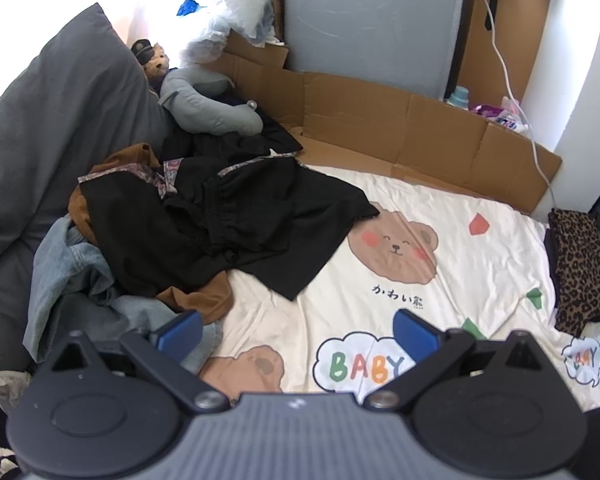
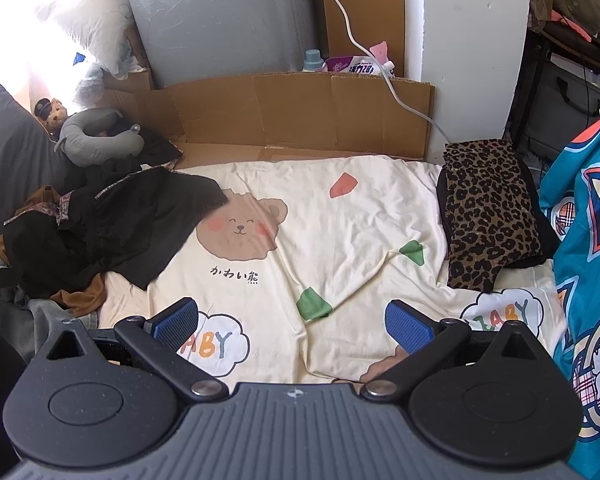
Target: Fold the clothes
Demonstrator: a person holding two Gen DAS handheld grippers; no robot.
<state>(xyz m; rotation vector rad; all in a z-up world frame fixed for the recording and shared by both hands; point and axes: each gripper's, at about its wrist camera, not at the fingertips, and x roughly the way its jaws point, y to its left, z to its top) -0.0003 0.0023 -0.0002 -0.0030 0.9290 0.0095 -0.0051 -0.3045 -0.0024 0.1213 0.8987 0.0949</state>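
A heap of unfolded clothes lies at the left of the bed: a black garment (image 1: 220, 224) (image 2: 120, 220) on top, a brown one (image 1: 204, 296) and blue denim (image 1: 80, 276) under it. A folded leopard-print garment (image 1: 578, 268) (image 2: 490, 212) rests on the bed's right side. My left gripper (image 1: 298, 332) is open above the cream sheet, just right of the heap's near edge, with nothing between its blue pads. My right gripper (image 2: 292, 326) hovers open over the middle of the sheet, holding nothing.
The cream bear-print sheet (image 1: 440, 200) (image 2: 340, 220) covers the bed. Cardboard (image 2: 300, 116) lines the far edge. A grey pillow (image 1: 60, 120), a neck pillow (image 1: 212, 108) and a teddy bear (image 1: 154, 60) lie at the left. A blue printed cloth (image 2: 588, 240) hangs at the right.
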